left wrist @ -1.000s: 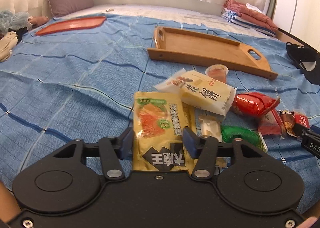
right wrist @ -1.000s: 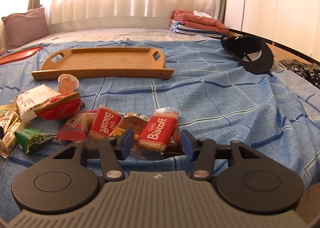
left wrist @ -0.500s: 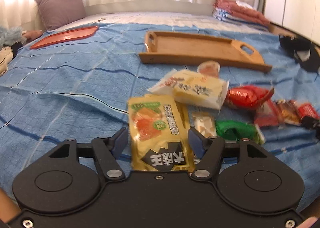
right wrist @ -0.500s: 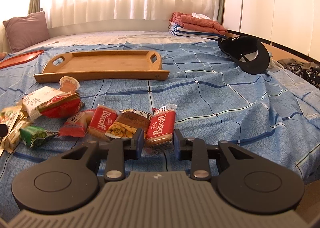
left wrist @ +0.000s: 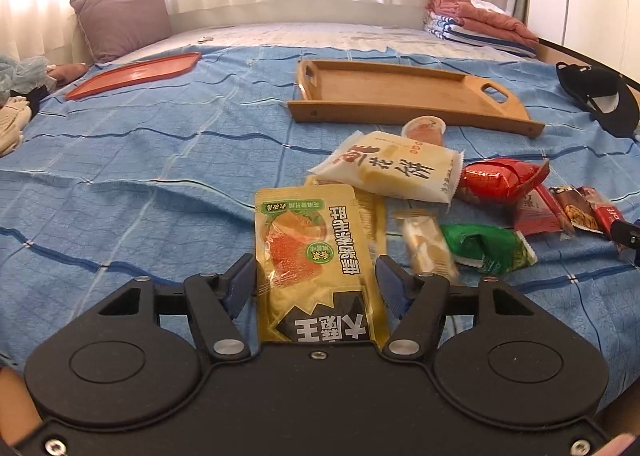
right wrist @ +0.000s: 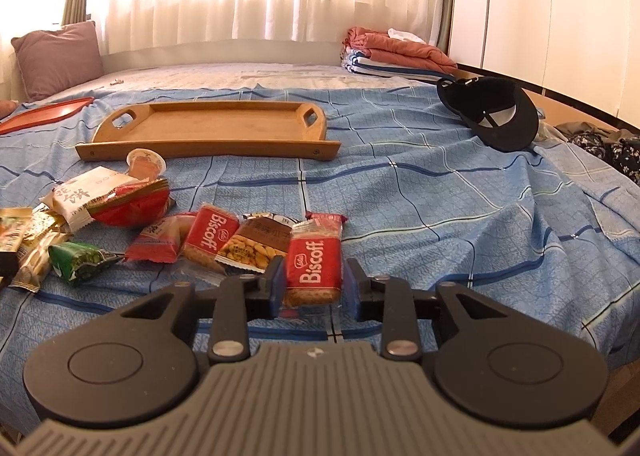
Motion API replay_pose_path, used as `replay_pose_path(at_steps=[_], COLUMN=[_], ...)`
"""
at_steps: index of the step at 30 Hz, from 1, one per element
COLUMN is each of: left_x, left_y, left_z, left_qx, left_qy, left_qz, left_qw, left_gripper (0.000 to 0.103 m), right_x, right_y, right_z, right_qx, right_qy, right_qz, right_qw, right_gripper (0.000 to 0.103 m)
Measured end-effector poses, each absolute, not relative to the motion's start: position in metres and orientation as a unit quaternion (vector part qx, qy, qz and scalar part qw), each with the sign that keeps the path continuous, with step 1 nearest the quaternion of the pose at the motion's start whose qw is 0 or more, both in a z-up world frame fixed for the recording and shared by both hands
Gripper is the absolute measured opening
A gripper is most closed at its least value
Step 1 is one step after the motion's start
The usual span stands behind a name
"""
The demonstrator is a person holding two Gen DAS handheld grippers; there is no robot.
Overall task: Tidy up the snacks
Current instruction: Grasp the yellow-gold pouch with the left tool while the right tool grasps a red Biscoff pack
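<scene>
Snacks lie in a pile on the blue bedspread. My left gripper (left wrist: 316,276) is open around a yellow pouch (left wrist: 316,256), its fingers on either side with small gaps. My right gripper (right wrist: 314,284) is shut on a red Biscoff packet (right wrist: 316,260) and holds it just above the bed. Beside it lie a second Biscoff packet (right wrist: 208,236), a peanut bar (right wrist: 256,244), a green packet (right wrist: 80,260), a red bag (right wrist: 132,204) and a white cracker pack (right wrist: 80,192). An empty wooden tray (right wrist: 208,128) sits farther back; it also shows in the left wrist view (left wrist: 400,92).
A jelly cup (right wrist: 146,164) stands by the tray's front edge. A red tray (left wrist: 132,74) lies at the far left, a black cap (right wrist: 492,116) at the right, folded clothes (right wrist: 396,52) and a pillow (left wrist: 120,20) at the back.
My right gripper has closed on the Biscoff packet and raised it slightly. My left gripper has stayed around the yellow pouch, opening a little and drawing back with the view tilting up.
</scene>
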State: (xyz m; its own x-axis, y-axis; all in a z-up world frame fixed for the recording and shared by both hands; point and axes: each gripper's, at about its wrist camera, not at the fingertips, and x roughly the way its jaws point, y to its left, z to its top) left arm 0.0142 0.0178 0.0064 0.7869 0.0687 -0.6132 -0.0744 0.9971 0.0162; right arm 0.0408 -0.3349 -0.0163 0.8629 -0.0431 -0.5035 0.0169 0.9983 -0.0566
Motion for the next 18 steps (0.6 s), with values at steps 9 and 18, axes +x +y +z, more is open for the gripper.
replay_pose_path(at_steps=[9, 18], left_x=[0.012, 0.019], left_y=[0.019, 0.015], left_z=[0.021, 0.042], left_qx=[-0.006, -0.010], left_qy=[0.310, 0.298], left_qz=[0.032, 0.010], left_qw=[0.950, 0.955], left_gripper=[0.063, 0.063], right_x=[0.062, 0.052], right_y=[-0.324, -0.332], right_z=[-0.027, -0.014], right_qx=[-0.048, -0.017], right_qy=[0.275, 0.271], right_qz=[-0.031, -0.023], right_qw=[0.960, 0.962], right_gripper=[0.068, 0.040])
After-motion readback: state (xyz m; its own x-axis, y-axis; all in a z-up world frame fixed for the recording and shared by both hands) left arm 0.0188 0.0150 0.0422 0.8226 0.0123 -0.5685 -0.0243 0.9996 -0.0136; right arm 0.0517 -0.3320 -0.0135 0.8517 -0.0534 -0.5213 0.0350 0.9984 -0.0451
